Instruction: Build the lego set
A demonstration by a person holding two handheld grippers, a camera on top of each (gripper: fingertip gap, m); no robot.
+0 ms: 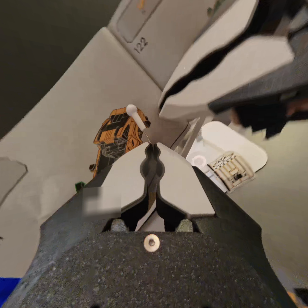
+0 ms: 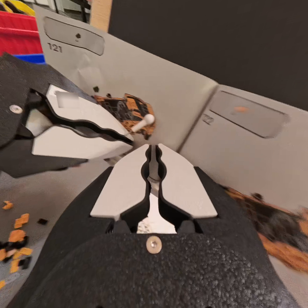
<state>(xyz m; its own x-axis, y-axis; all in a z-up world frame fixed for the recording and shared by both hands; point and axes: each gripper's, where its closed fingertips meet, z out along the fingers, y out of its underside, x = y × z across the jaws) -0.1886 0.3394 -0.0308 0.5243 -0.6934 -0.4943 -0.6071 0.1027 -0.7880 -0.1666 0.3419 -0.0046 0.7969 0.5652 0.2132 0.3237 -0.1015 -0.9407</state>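
We pinch a white pin (image 1: 135, 119) w/ left gripper (image 1: 153, 145) before the instruction booklet (image 1: 86, 93); right gripper (image 2: 153, 145) near-closed, contents unclear.

A pale grey table (image 2: 55, 183) carries an open instruction booklet (image 2: 166, 93) and scattered orange and black pieces (image 2: 18, 241).

Left gripper (image 1: 152, 145): white fingers pressed together at the tips, only a thin dark slit between them; a small white piece stuck out past the tips, apparently pinched there.
Left gripper from the right wrist view (image 2: 131, 140): reached in from the left, tilted slightly downward, its tips just beside the right gripper's tips.
Right gripper (image 2: 153, 145): fingers nearly together, a narrow gap at the tips; whether anything was clamped could not be told.
Right gripper from the left wrist view (image 1: 162, 101): entered from the upper right, blurred, pointing down-left.
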